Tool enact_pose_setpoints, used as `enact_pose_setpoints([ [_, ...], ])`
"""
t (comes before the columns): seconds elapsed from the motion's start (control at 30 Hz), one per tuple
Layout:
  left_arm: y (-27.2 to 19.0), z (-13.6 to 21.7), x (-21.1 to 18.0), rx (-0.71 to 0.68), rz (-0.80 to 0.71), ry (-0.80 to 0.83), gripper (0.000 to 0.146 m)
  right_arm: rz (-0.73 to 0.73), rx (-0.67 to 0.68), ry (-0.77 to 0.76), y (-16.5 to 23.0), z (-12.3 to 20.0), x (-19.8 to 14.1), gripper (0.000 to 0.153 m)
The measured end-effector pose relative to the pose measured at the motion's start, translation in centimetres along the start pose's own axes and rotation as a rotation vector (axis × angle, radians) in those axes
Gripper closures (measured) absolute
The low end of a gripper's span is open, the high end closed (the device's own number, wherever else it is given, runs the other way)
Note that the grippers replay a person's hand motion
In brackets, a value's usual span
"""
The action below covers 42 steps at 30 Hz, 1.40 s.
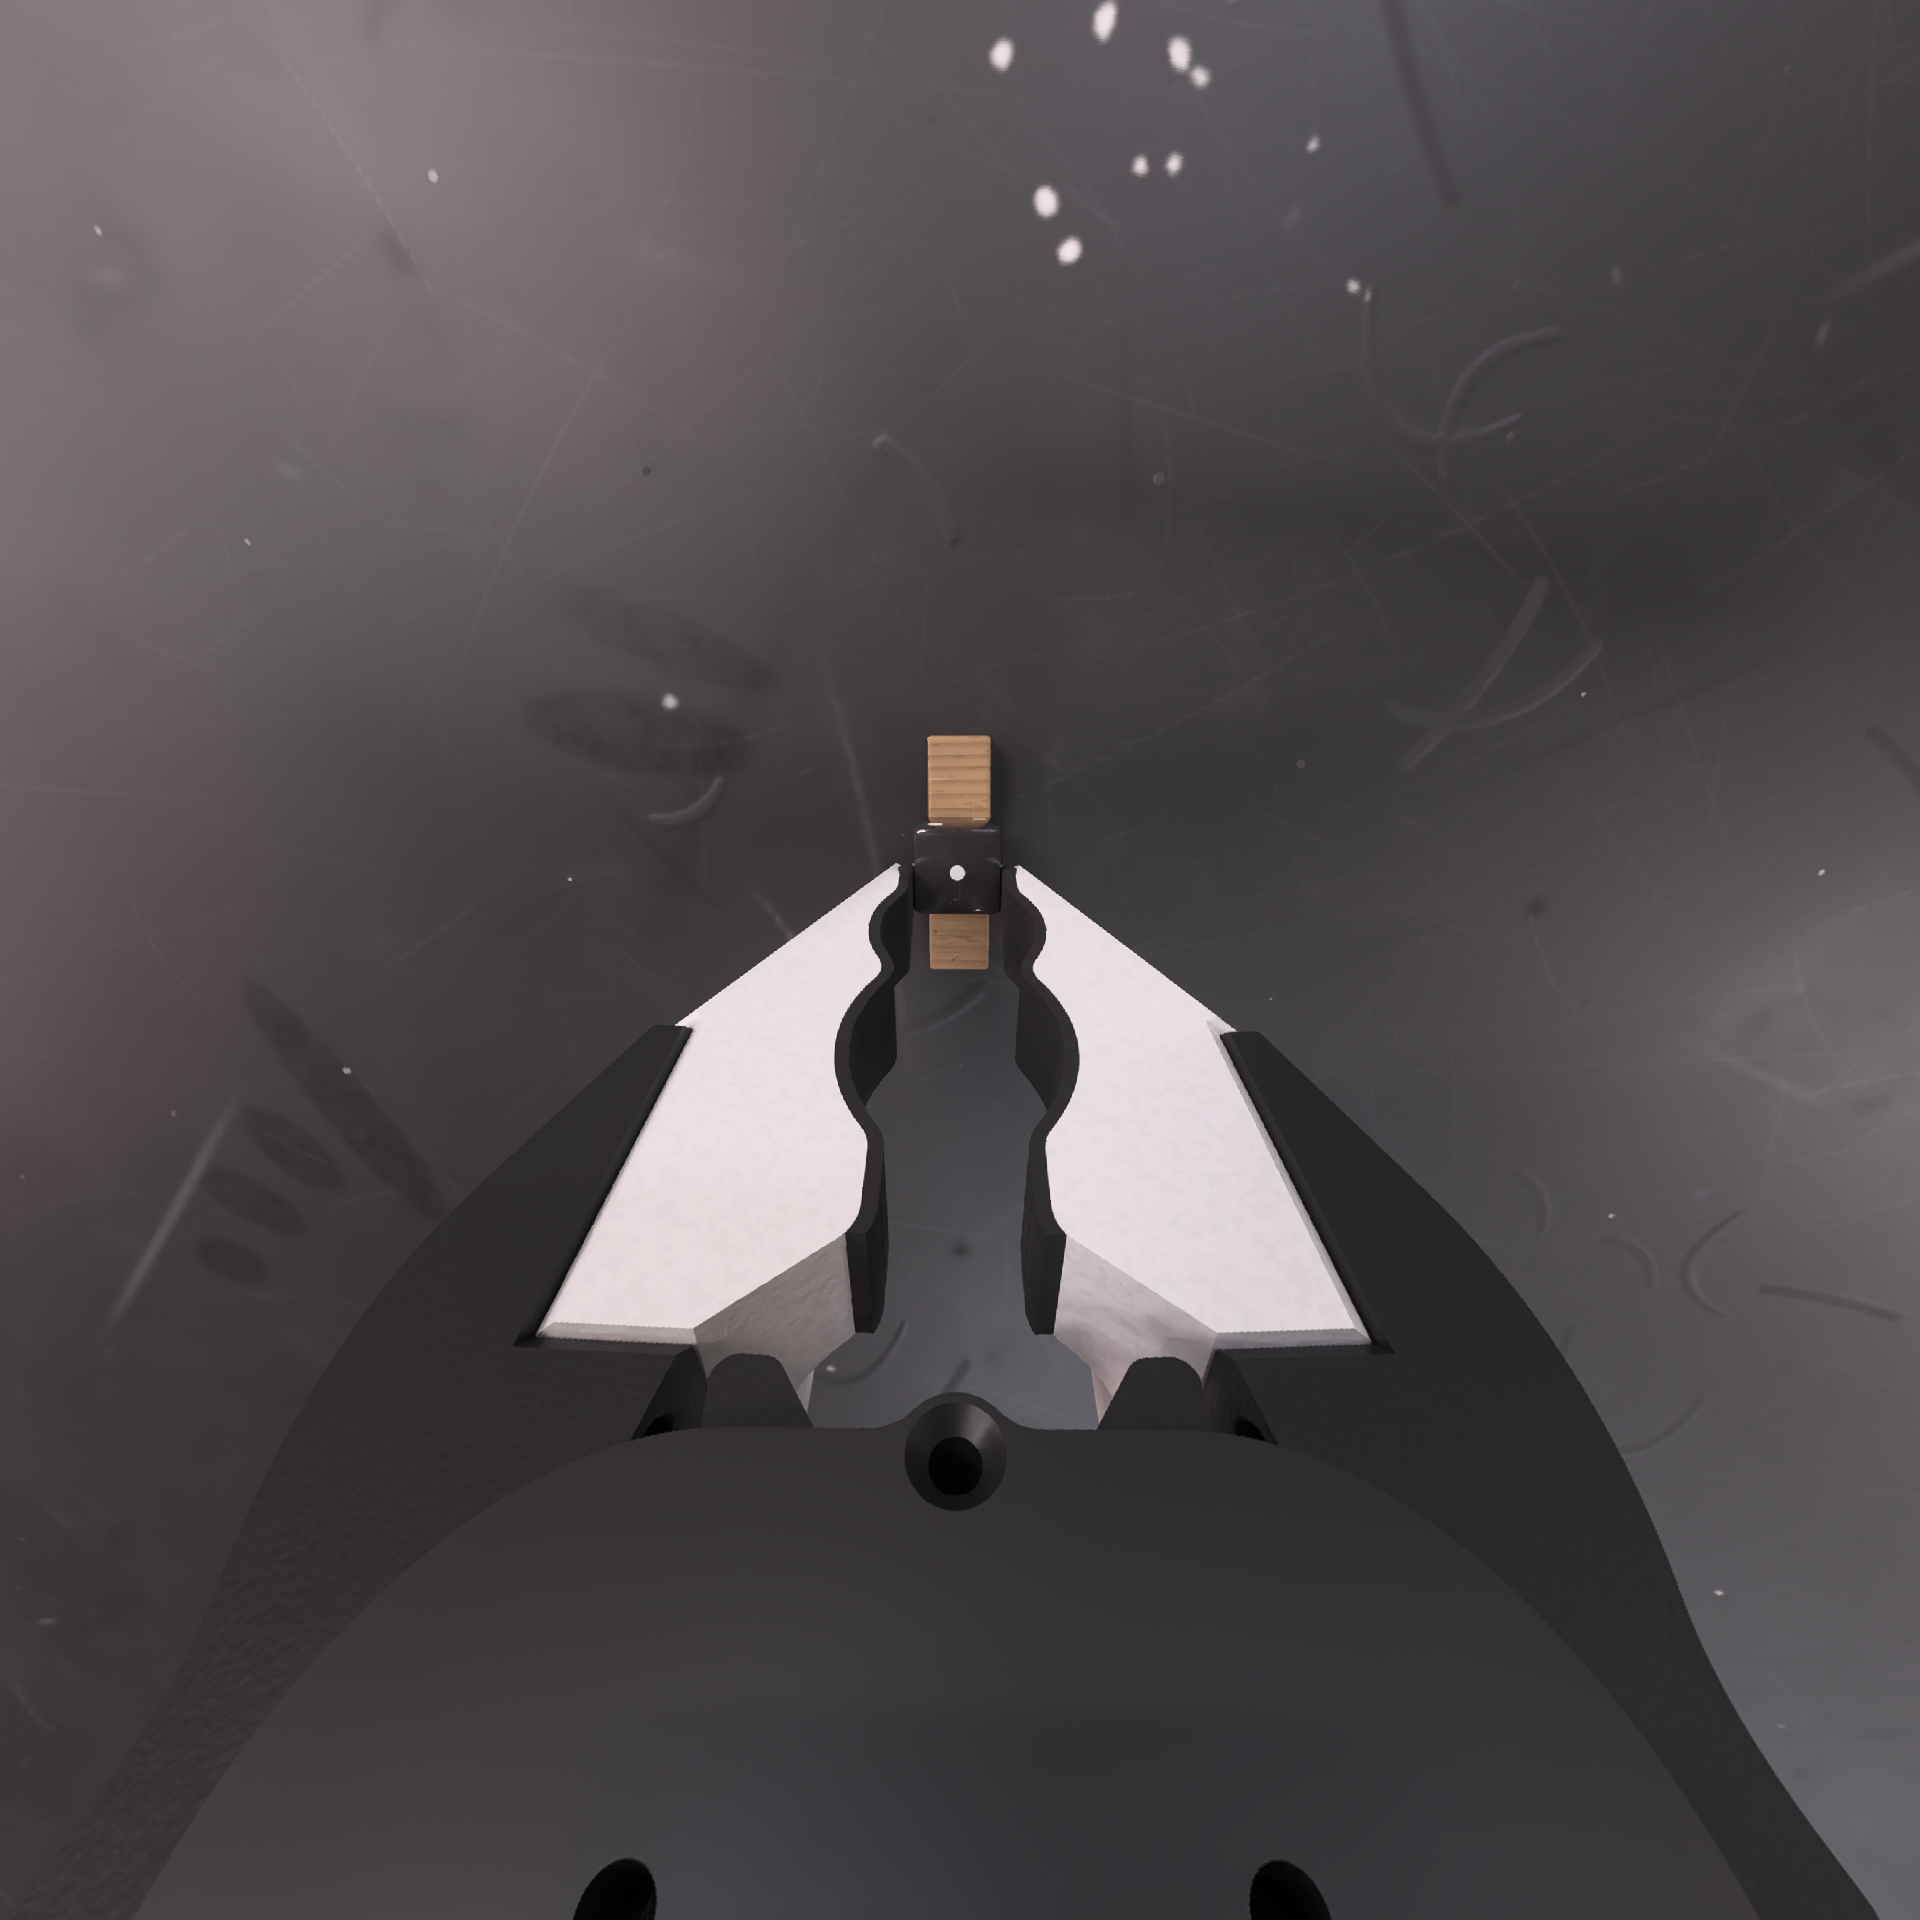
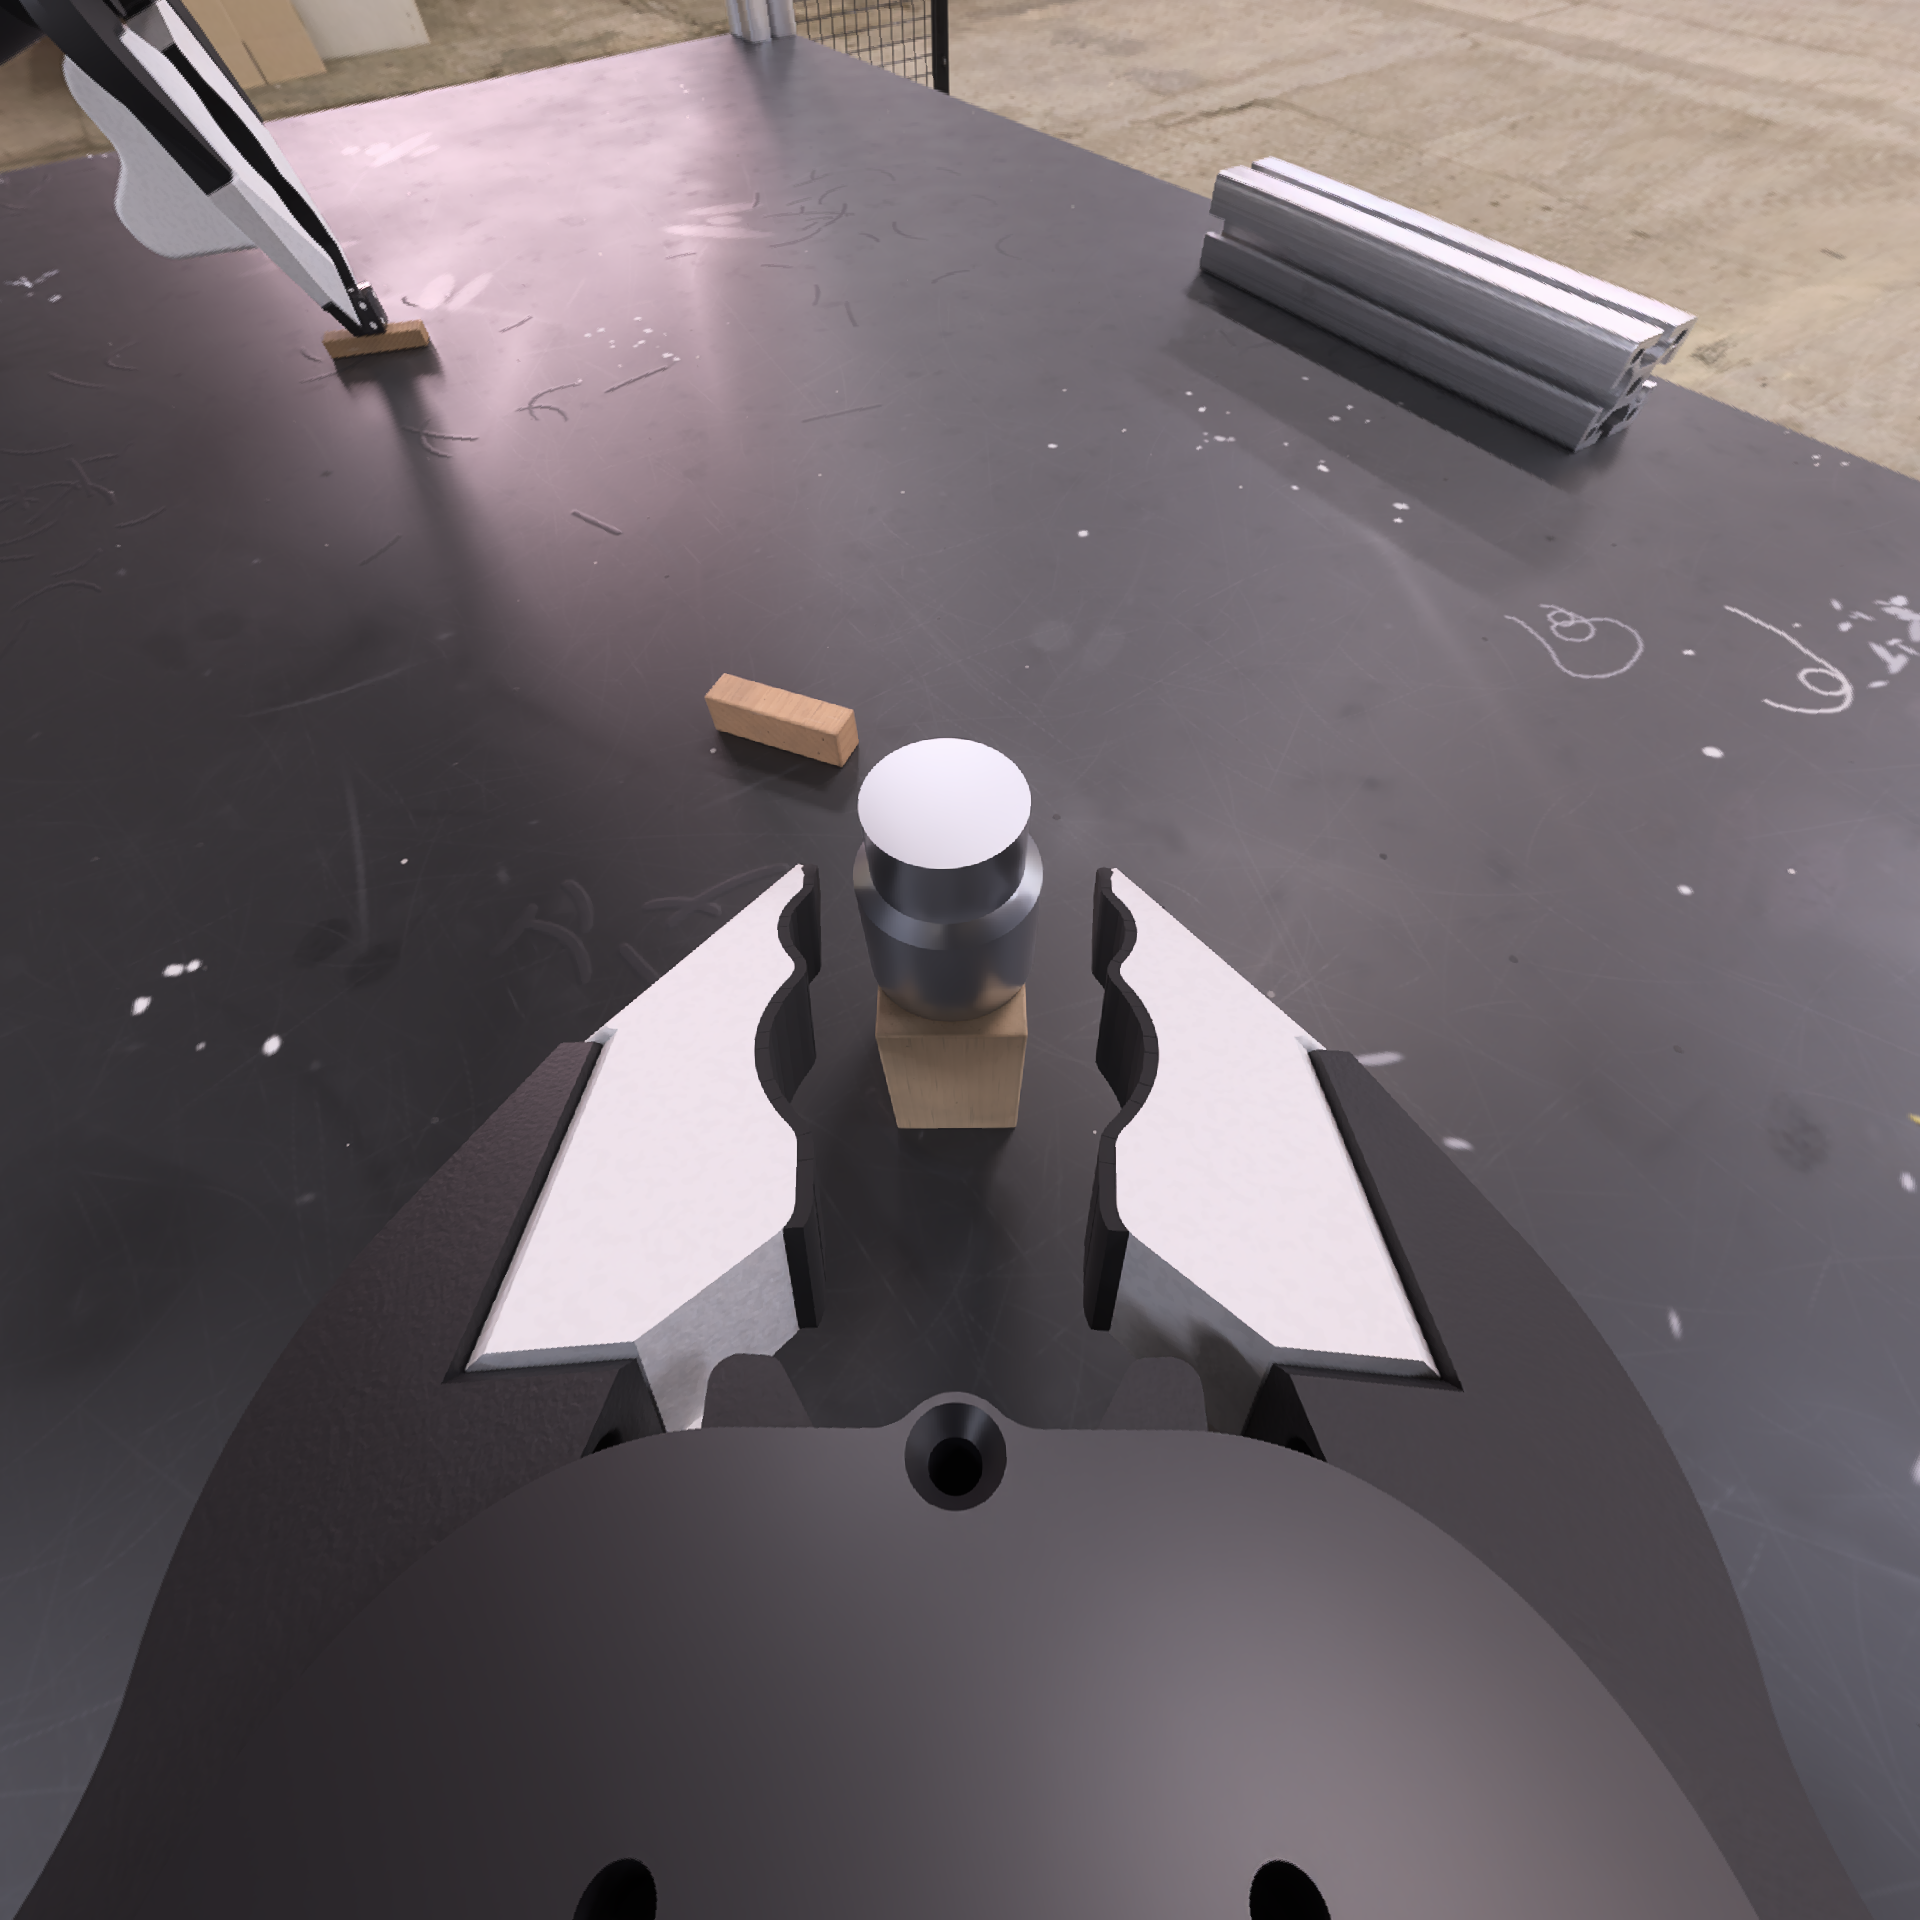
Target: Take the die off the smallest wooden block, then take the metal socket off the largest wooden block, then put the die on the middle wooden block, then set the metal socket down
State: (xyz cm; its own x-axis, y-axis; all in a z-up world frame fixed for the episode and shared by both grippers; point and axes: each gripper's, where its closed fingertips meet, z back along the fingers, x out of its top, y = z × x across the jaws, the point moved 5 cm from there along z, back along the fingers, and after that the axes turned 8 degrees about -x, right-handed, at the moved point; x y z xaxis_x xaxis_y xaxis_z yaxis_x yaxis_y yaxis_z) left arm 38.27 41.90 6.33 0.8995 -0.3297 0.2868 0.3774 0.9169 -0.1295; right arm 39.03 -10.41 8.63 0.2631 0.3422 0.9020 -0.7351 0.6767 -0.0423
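The left gripper (image 1: 957, 878) is pointing straight down at the dark table (image 1: 1351, 623), its fingertips pinched tight on the black die (image 1: 957, 871), which is sitting over the smallest wooden block (image 1: 958, 779); whether the die is touching the wood or riding just above it, I cannot tell. From the right wrist view that block (image 2: 379, 340) is lying far off toward the table's back left corner, with bare scratched surface all round it.

The right gripper (image 2: 956, 914) is hovering with its jaws spread wide, one finger on either side of the metal socket (image 2: 945, 904) and clear of it on both flanks. The socket is standing upright on the largest wooden block (image 2: 953, 1075). Just behind it, the middle wooden block (image 2: 781, 719) is lying flat and apart from the socket, with open table beyond.

Some aluminium rails (image 2: 1444, 301) are lying near the table's right edge, well apart from everything else.
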Motion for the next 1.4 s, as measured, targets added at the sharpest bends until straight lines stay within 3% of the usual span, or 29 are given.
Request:
enact_pose_setpoints([
  [0.17, -0.1, 1.1, 0.4, 0.093, -0.088, -0.077, 0.130, 0.003, 0.026, -0.019, 0.4, 0.0, 0.3, 0.103],
  [0.3, -2.4, 5.3, 3.2, 0.168, -0.228, -0.275, 0.130, -0.017, 0.081, -0.065, 0.8, 0.2, 1.4, 0.104],
  [0.43, -9.5, 10.0, 7.8, 0.056, -0.447, -0.511, 0.130, -0.005, 0.078, -0.101, 0.8, 0.5, 2.5, 0.106],
  [0.5, -14.2, 10.3, 9.7, -0.048, -0.567, -0.534, 0.130, -0.025, 0.071, -0.108, 0.6, 0.5, 2.2, 0.107],
  [0.67, -23.4, 3.8, 12.3, -0.211, -0.754, -0.358, 0.130, -0.071, 0.035, -0.078, 0.2, 0.4, 0.5, 0.111],
  [0.87, -25.0, -4.3, 13.2, -0.235, -0.660, -0.151, 0.130, -0.077, 0.038, -0.069, 0.0, 0.2, 0.3, 0.118],
  [1.1, -25.4, -5.2, 12.9, -0.249, -0.604, -0.137, 0.130, -0.080, 0.030, -0.069, -0.1, 0.2, 0.2, 0.118],
  [1.27, -26.8, -5.7, 13.2, -0.299, -0.619, -0.141, 0.130, -0.140, -0.154, -0.073, -2.6, 1.8, -0.5, 0.118],
  [1.4, -27.8, -6.2, 13.6, -0.326, -0.627, -0.144, 0.130, -0.195, -0.200, -0.016, -3.6, 2.7, -1.4, 0.118],
])
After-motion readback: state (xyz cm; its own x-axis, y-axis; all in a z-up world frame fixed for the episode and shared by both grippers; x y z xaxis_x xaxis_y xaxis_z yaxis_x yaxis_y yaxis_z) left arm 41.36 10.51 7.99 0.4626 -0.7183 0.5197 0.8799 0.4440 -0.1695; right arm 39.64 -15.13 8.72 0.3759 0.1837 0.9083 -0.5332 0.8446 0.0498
